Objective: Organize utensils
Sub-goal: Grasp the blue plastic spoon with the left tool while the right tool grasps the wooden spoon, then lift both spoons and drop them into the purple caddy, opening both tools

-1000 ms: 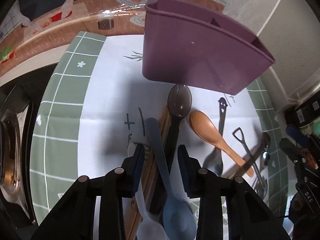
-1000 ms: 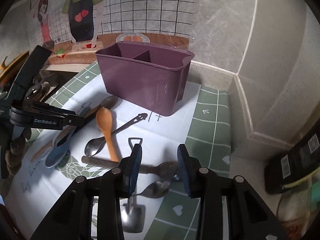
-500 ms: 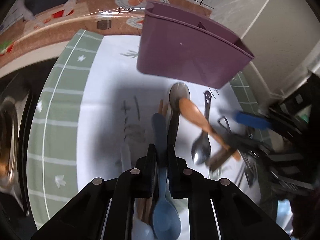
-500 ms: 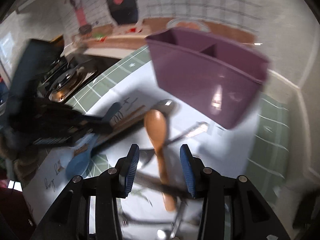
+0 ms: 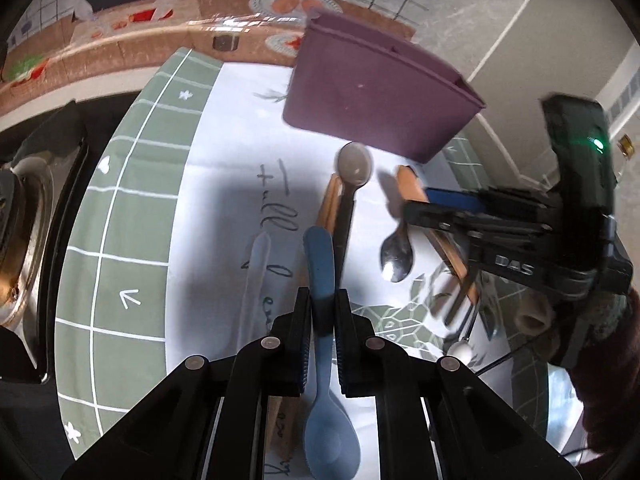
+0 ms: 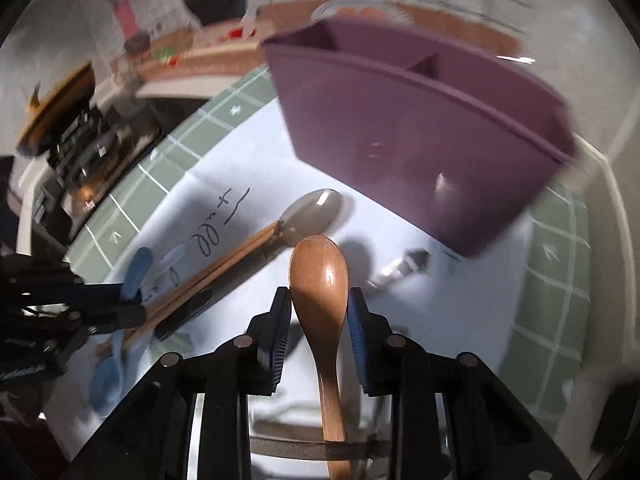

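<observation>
- Beyond both pairs of fingers, the purple caddy (image 6: 420,128) stands upright on the mat (image 5: 120,208), its divided top open toward the right camera. It is the largest thing here and looks like where the utensils are meant to go; no utensil shows inside it from these views.
- Between the caddy and the fingers, the loose pieces lie on the white part of the mat: a grey spoon (image 5: 354,160) with its bowl close to the caddy's foot, chopsticks (image 5: 328,204) alongside its handle, a metal spoon (image 5: 396,248) off to the right, and a pale spoon (image 5: 256,264) left of the left fingers.
- The left gripper (image 5: 322,320) is pinching the blue spoon (image 5: 320,272) by the handle, pads tight on both sides, bowl toward the camera and handle tip pointing at the caddy.
- The right gripper (image 6: 318,320) straddles the wooden spoon (image 6: 320,284) at the base of its bowl. Its jaws are closing, the pads at or just off the bowl's edges; I cannot tell that they press on it yet.
- The step in hand reads as a double pick-up, one spoon per hand.
- Next, I judge, the right pinch must finish; then each spoon needs lifting clear of the pile, tipping upright and lowering into a caddy compartment without the other gripper crowding it.
</observation>
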`<state>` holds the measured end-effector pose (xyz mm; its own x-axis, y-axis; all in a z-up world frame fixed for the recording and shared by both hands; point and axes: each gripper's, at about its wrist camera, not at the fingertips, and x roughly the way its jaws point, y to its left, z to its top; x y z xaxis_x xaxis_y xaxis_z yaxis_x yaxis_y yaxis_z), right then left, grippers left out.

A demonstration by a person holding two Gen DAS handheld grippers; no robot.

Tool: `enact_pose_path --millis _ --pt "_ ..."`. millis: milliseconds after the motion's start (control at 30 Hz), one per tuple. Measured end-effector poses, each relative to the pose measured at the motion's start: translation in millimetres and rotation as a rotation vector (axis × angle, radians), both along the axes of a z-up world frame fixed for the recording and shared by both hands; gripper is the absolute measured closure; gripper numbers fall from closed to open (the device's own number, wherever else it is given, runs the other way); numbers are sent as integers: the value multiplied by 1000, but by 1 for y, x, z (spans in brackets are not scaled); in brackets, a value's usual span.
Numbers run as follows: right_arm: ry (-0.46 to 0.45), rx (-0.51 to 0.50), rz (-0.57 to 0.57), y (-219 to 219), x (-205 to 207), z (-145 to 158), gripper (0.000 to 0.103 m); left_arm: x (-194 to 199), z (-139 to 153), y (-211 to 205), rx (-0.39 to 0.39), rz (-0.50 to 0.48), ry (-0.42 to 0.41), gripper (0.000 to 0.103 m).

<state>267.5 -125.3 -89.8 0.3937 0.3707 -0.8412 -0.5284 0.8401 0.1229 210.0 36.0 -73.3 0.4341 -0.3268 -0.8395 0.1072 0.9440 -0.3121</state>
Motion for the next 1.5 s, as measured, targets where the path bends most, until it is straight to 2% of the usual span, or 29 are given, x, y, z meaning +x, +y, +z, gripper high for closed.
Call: enact_pose_path --millis 233,367,433,467,533,600,667,700,800,867,967,1167,1333,1400,1467,1500 --pt "-89 128 -156 -51 -50 42 77 -15 44 -8 -15 -22 -138 93" --pt "-181 194 -219 -72 -65 82 77 -11 88 -12 -59 -39 -230 98" --pt "-249 231 -235 -77 -65 117 77 -3 122 -15 -75 -58 -301 99" --pt "-285 241 -239 -77 -64 134 77 4 149 -16 -77 -70 -360 98" --pt "-412 262 -248 -81 -59 190 77 15 194 -18 -89 -79 -458 98" --pt "-524 266 -269 -85 -51 232 77 32 235 -18 -99 -83 -548 99" --pt "-605 293 -290 -87 -38 258 77 52 258 -22 -62 -70 -615 99" --pt "-625 312 -289 -86 -28 264 77 61 261 -25 -41 -85 -622 98" --pt "-653 332 -306 -83 -4 256 77 98 251 -31 54 -87 -606 98" --pt "-622 337 -305 -82 12 242 77 122 231 -34 94 -84 -561 98" --pt "-561 348 -307 -77 36 209 77 144 199 -30 98 -88 -481 98" --pt "-454 301 -319 -65 76 143 77 177 145 -29 113 -89 -349 98" --pt "-341 281 -309 -61 86 106 75 184 118 -37 99 -109 -273 95" --pt "-264 286 -283 -62 90 93 73 185 112 -37 68 -124 -258 85" --pt "-251 269 -286 -62 89 90 70 185 110 -35 52 -113 -253 53" --pt "-266 245 -293 -63 85 90 69 183 111 -32 37 -103 -259 51"
